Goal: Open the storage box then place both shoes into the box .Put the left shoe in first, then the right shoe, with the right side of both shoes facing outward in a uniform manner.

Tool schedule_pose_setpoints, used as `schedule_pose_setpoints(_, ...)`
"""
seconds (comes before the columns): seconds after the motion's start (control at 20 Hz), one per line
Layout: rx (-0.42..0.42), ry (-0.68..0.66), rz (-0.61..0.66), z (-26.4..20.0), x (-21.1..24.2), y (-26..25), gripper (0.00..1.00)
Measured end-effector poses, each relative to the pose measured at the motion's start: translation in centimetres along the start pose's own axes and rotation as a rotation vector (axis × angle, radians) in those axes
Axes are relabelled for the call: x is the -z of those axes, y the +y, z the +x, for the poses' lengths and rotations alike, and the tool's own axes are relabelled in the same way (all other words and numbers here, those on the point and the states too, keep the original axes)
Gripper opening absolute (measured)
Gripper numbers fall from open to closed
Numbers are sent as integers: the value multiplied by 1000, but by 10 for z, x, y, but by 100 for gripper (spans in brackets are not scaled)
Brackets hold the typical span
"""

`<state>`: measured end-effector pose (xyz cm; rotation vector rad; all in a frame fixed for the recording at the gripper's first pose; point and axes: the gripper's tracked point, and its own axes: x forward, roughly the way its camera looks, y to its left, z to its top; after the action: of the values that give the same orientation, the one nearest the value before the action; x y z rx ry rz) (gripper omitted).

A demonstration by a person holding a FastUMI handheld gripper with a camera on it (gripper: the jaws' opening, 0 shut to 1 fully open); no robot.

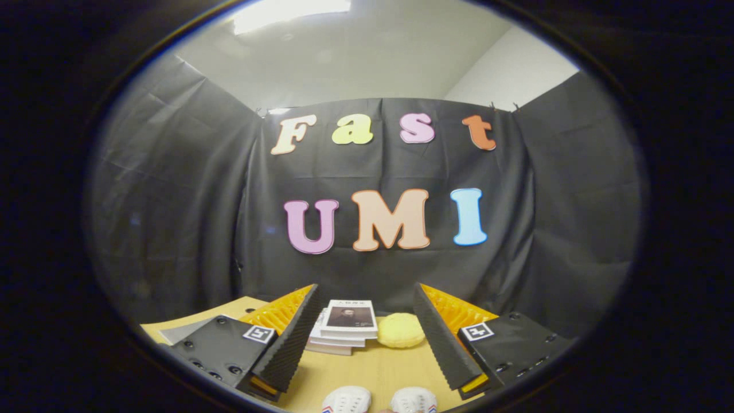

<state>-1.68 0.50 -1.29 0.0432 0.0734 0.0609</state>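
Two white shoes [379, 400] are seen side by side on a light wooden tabletop [373, 367], low in the scene, between the two fingers of the gripper [364, 335] and nearer to the camera than the fingertips. Only their rounded upper ends are shown (red and blue trim is visible on the left-hand one), so which is the left shoe and which way their long axes run cannot be told. Both are set roughly on the gripper's centre line, one slightly to each side of it, so neither finger is clearly the nearer.

The gripper's fingers are spread wide apart, with nothing held between them; they are raised above the table and aimed level toward the far wall, over the shoes rather than down at them. A downward tilt and a drawing back would probably be needed before either shoe could be reached.

Beyond the fingertips, a stack of books [344, 327] is laid on the table, and just beside it a round yellow sponge-like pad [400, 330]. A grey sheet [178, 331] is lying beyond the left finger.
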Motion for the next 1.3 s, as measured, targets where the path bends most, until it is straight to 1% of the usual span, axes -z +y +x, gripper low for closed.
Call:
schedule_pose_setpoints(0.1, -30, 20, 39, -4, 4, 2, 100)
schedule_pose_setpoints(0.2, -62, 52, 104, -9, 15, 9, 100)
schedule_pose_setpoints(0.35, -114, 143, 212, -18, 45, 19, 100)
schedule_pose_setpoints(0.5, -145, 256, 304, -24, 78, 28, 99)
schedule_pose_setpoints(0.75, -229, 444, 533, -40, 123, 52, 99)
schedule_pose_setpoints(0.85, -233, 502, 610, -45, 142, 56, 100)
schedule_pose_setpoints(1.0, -240, 611, 780, -54, 173, 70, 100)
schedule_pose_setpoints(1.1, -259, 673, 858, -62, 185, 80, 100)
schedule_pose_setpoints(1.3, -344, 784, 1000, -74, 203, 112, 99)
